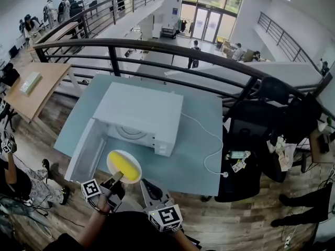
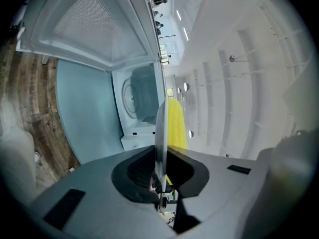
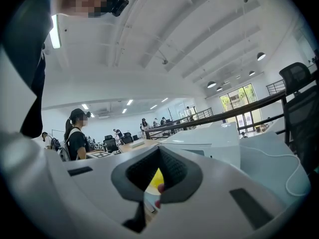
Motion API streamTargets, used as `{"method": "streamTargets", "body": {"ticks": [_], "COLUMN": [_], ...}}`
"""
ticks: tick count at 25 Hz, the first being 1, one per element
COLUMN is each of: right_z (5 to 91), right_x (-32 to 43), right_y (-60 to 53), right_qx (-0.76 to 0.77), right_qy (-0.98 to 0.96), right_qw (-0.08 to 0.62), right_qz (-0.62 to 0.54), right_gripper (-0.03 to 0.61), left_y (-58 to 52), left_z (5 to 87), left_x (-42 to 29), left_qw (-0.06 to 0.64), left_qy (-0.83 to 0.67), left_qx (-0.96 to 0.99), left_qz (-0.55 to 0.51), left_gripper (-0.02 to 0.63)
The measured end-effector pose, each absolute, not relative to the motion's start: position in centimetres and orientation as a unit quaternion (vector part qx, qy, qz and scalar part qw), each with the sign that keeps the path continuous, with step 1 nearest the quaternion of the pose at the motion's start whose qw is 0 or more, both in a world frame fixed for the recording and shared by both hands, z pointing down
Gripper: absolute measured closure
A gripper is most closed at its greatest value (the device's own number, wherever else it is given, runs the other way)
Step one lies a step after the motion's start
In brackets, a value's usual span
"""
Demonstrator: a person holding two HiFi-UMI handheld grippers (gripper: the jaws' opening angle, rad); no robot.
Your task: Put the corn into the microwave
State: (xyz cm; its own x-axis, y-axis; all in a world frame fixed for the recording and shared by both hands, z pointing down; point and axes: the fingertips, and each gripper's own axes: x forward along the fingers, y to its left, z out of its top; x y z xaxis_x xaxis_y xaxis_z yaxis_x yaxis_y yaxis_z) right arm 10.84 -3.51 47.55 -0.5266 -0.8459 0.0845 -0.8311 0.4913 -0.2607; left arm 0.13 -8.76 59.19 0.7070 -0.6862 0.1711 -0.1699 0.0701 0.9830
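A yellow corn cob lies on a white plate just above the table, in front of the white microwave. The microwave's door hangs open to the left. My left gripper is shut on the plate's near rim. In the left gripper view the plate stands edge-on between the jaws, with the corn to its right and the open cavity ahead. My right gripper hovers to the right of the plate, shut and holding nothing. Its own view looks over the jaws at the microwave.
The microwave stands on a light blue table, and a white cable trails across the table's right side. A dark railing runs behind the table. Black chairs and clutter crowd the right, and a wooden desk stands at the left.
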Motion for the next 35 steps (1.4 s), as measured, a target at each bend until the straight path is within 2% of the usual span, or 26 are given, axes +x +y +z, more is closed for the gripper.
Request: {"method": "streamTargets", "body": {"ticks": [35], "right_z": [50.3], "right_x": [11.6], "right_y": [-12.7], "right_qx": [-0.509], "right_qy": [0.846], "right_qw": [-0.013], "right_qz": [-0.161], "right_gripper": [0.569], "left_y": [-20.4], "left_z": [66.9], "left_x": [-0.4], "left_qw": [0.673], "left_qy": [-0.366], "left_qx": [0.616], "left_qz": [-0.185], "left_gripper": [0.575]}}
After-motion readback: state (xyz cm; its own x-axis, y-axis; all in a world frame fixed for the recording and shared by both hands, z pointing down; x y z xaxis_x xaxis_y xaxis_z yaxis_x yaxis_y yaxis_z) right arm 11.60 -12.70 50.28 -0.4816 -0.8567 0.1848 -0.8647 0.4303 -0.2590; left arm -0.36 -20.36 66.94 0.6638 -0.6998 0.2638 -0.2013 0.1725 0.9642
